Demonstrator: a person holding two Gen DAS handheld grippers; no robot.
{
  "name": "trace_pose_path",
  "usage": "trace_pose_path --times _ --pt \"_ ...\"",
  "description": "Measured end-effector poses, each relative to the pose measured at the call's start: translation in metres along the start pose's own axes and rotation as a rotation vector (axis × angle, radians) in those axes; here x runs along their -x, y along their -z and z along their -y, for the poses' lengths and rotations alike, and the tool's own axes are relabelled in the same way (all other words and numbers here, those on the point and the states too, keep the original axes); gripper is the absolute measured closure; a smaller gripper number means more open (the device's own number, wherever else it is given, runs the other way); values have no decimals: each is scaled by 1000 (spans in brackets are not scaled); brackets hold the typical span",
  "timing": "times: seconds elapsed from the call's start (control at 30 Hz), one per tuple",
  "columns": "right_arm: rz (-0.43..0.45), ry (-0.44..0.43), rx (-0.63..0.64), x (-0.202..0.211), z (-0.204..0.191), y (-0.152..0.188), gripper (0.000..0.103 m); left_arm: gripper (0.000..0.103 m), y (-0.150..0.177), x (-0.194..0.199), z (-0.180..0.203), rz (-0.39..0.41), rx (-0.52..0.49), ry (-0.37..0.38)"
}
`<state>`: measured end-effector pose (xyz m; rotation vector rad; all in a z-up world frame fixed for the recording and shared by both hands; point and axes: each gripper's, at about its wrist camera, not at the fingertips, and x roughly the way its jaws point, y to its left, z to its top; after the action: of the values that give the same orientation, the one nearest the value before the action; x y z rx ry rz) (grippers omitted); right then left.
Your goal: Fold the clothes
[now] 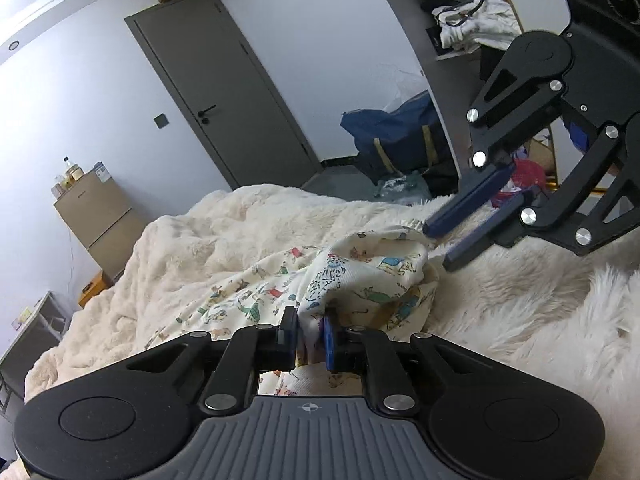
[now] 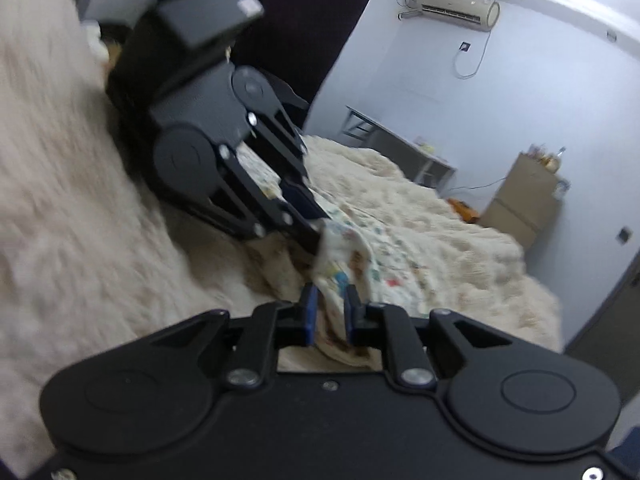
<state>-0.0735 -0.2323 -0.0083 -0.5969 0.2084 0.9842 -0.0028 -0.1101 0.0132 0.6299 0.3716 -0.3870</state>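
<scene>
A cream garment [image 1: 360, 276] printed with small coloured animals lies bunched on a fluffy cream blanket [image 1: 200, 248]. My left gripper [image 1: 309, 334] is shut on a fold of it, the cloth pinched between the two pads. My right gripper [image 1: 437, 250] comes in from the upper right, its blue-padded fingers slightly apart at the garment's far edge. In the right wrist view the garment [image 2: 384, 264] runs between the right gripper's [image 2: 330, 312] parted pads, and the left gripper [image 2: 320, 240] grips the cloth's raised corner. That view is blurred.
White long-pile fur [image 1: 540, 320] covers the bed to the right. Beyond the bed stand a grey door [image 1: 224, 92], a blue bag [image 1: 392, 136], a tan cabinet [image 1: 100, 220] and a desk [image 1: 36, 328]. Piled clothes [image 1: 476, 20] sit on a shelf.
</scene>
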Motion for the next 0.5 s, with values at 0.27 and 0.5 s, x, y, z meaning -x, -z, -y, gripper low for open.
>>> trace_pose_path --times 0.27,0.5 --pt "-94 -32 26 -52 -17 10 91 91 0 2 7 6 -52 -16" --pt "-86 0 69 -81 -26 5 88 87 3 4 5 -7 -45 -19"
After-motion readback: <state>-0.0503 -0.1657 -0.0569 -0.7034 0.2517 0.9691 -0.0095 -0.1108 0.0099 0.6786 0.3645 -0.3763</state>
